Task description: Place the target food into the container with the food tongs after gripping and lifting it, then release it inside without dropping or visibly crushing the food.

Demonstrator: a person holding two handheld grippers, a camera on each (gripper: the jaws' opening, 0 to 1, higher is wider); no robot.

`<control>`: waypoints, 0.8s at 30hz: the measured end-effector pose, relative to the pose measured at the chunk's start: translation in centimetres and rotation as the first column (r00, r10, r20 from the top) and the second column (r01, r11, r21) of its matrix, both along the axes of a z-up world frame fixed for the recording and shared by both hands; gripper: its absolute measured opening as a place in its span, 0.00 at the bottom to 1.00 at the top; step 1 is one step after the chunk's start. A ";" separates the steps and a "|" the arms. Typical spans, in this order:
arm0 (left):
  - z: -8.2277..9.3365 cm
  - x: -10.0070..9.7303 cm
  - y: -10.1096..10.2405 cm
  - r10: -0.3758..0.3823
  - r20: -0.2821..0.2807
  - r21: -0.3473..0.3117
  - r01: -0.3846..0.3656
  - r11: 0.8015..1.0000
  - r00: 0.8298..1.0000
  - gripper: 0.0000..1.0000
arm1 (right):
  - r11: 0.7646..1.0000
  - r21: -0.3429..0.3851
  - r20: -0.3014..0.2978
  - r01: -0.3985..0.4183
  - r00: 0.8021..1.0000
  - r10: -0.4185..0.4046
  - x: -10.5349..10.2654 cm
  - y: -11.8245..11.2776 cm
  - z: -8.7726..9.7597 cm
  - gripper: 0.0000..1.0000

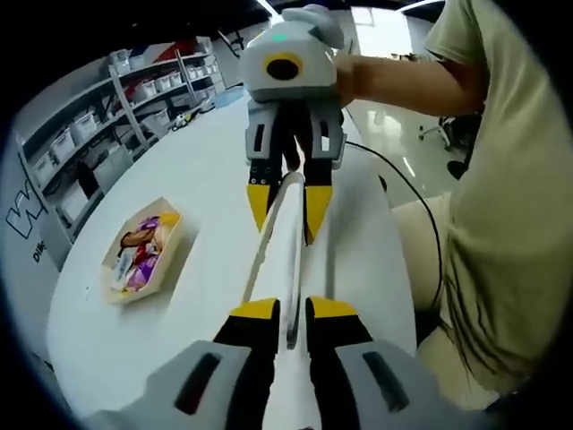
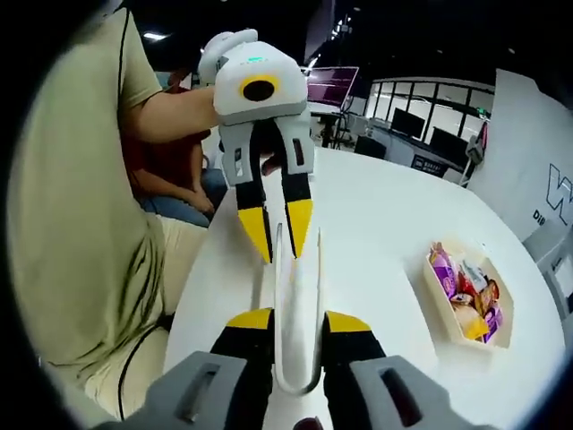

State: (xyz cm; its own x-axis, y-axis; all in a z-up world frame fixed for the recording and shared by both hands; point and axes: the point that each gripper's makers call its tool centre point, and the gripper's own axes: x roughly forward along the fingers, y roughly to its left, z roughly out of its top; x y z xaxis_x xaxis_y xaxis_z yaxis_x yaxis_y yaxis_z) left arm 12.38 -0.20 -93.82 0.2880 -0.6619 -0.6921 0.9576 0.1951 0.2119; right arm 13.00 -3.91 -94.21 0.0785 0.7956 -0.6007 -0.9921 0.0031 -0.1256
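White food tongs (image 1: 282,260) hang lengthwise between my two grippers above the white table (image 1: 206,170). My left gripper (image 1: 294,309) is shut on the tongs' wider end. Facing it, my right gripper (image 1: 286,206) closes its yellow-tipped fingers on the narrow end. In the right gripper view the tongs (image 2: 300,305) form a U between my right gripper (image 2: 298,321), with the left gripper (image 2: 279,242) at their far tips. A beige container (image 1: 143,251) of wrapped snacks lies on the table to the left; in the right gripper view the container (image 2: 470,296) is at the right.
A person in a beige shirt (image 1: 501,224) stands at the table's edge, holding both grippers. A black cable (image 1: 421,206) runs off the table beside them. Shelves with bins (image 1: 98,134) stand beyond the table. Desks with monitors (image 2: 421,134) fill the far room.
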 end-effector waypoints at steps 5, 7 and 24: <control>0.1 0.0 0.0 -0.009 -0.003 0.015 0.009 1.000 1.000 0.04 | 1.000 0.016 -0.009 0.005 1.000 -0.005 0.1 0.0 0.0 0.14; 0.1 0.0 0.0 -0.014 -0.007 0.021 0.014 1.000 1.000 0.03 | 1.000 0.018 -0.010 0.007 1.000 -0.007 0.1 0.0 -0.1 0.14; 0.5 0.0 -0.3 -0.022 -0.036 0.003 0.022 1.000 0.999 0.03 | 0.999 0.037 0.014 -0.004 1.000 0.004 0.5 -0.2 -0.3 0.14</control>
State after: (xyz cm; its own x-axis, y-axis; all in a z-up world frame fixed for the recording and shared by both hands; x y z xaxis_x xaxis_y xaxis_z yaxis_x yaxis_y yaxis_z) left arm 12.37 -0.46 -93.28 0.2483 -0.6652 -0.7042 0.9687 0.1730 0.1782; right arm 13.49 -4.11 -94.49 0.0832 0.8178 -0.5694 -0.9903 0.0041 -0.1389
